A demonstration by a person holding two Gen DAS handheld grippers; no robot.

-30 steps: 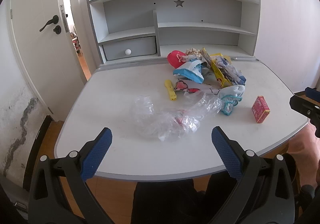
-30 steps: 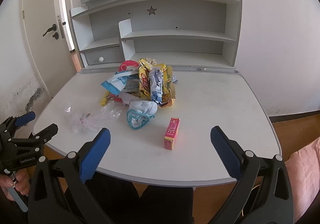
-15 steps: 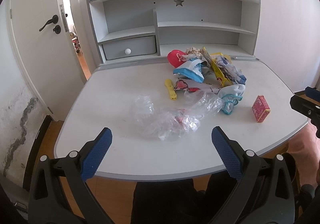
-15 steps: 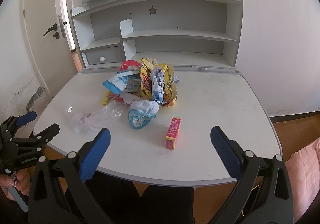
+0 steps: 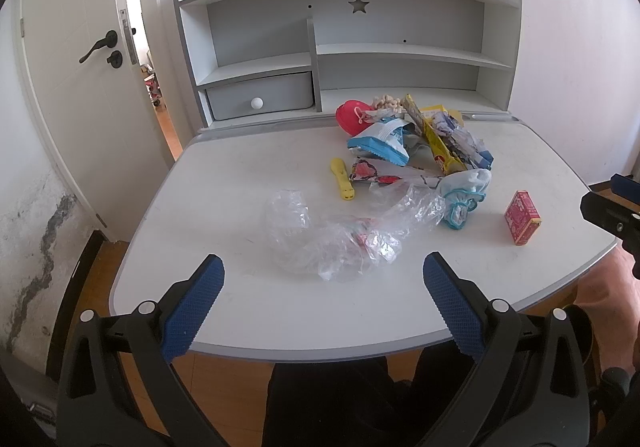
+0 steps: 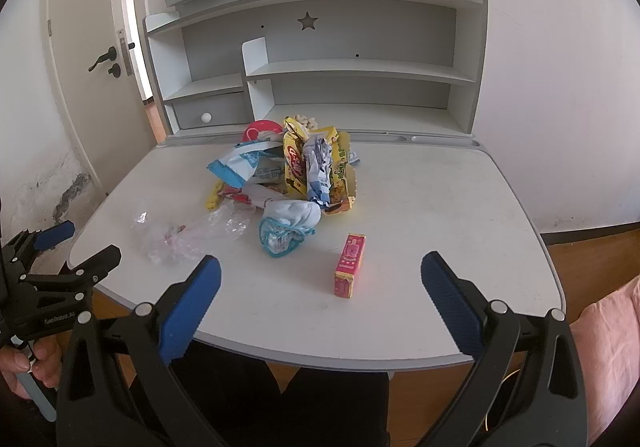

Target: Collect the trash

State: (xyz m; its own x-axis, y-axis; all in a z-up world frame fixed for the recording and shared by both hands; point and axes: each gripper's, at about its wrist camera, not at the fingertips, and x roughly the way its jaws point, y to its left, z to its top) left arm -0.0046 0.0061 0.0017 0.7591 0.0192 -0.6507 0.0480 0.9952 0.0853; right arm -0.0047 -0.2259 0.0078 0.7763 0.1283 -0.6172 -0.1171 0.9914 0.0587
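Observation:
A heap of snack wrappers lies at the back middle of the white desk; it also shows in the right wrist view. A crumpled clear plastic bag lies in front of it, straight ahead of my open, empty left gripper. A small red box lies ahead of my open, empty right gripper, and shows in the left wrist view. A white and teal crumpled wrapper lies between bag and box. Both grippers hover at the desk's front edge.
A grey hutch with shelves and a small drawer stands at the back of the desk. A yellow stick-like item and a red round lid lie by the heap. A white door stands ajar on the left.
The right gripper's view has shifted slightly toward the desk. Nothing on the desk has moved, and both grippers stay open.

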